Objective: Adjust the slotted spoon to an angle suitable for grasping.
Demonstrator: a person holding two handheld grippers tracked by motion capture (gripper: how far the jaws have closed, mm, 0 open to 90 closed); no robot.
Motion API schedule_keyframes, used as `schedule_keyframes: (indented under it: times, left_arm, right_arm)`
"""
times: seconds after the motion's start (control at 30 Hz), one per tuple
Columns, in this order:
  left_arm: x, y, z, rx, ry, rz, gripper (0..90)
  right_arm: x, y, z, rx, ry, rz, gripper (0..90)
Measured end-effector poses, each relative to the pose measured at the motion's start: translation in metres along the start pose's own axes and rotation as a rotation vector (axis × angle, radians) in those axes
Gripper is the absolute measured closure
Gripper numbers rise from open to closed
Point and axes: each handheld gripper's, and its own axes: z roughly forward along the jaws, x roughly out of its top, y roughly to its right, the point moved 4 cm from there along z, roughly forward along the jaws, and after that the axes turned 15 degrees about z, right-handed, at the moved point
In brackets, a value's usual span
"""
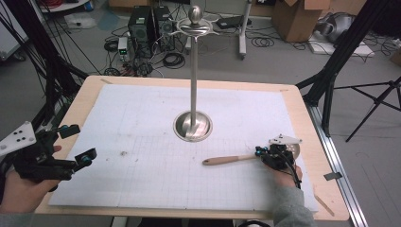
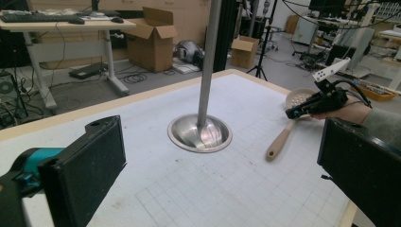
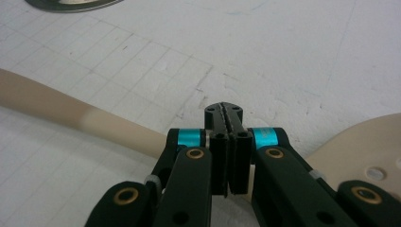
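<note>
Right gripper (image 1: 259, 152) has jaws pressed together w/ nothing between, sitting just above the slotted spoon (image 1: 231, 160) where handle meets bowl. Risk, I'd say: shut jaws just nudge the spoon instead of gripping. Left gripper (image 1: 78, 144) wide open, well apart from the spoon near the right edge.

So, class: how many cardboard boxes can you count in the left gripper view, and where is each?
2. A large open cardboard box stands on the floor beyond the table's far edge, left of the metal pole. A smaller box sits right of the pole. More may be hidden in the clutter behind.
</note>
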Motion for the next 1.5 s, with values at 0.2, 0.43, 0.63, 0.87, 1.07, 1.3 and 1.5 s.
schedule_keyframes:
  times: [0.2, 0.43, 0.63, 0.87, 1.07, 1.3, 1.5]
  left_arm:
    - [0.000, 0.000, 0.000, -0.002, -0.004, 0.003, 2.1]
    - [0.002, -0.004, -0.001, 0.004, 0.009, 0.000, 2.1]
    - [0.004, -0.003, 0.008, -0.014, 0.008, 0.001, 2.1]
    - [0.007, 0.001, 0.022, -0.047, 0.013, 0.009, 2.1]
    - [0.008, 0.002, 0.033, -0.068, 0.014, 0.009, 2.1]
    - [0.010, 0.005, 0.041, -0.087, 0.015, 0.013, 2.1]
    - [0.010, 0.005, 0.046, -0.096, 0.013, 0.012, 2.1]
  right_arm:
    - [0.000, 0.000, 0.000, -0.014, -0.004, 0.008, 89.7]
    - [-0.006, 0.002, -0.006, -0.002, 0.002, 0.011, 89.9]
    - [-0.012, 0.004, -0.013, -0.015, 0.000, 0.008, 89.9]
    - [-0.019, 0.008, -0.024, -0.027, -0.001, 0.011, 89.9]
    - [-0.025, 0.016, -0.033, -0.030, -0.001, 0.028, 89.9]
    - [-0.030, 0.019, -0.040, -0.040, -0.003, 0.028, 89.9]
    - [-0.021, 0.007, -0.055, 0.104, 0.093, -0.050, 89.8]
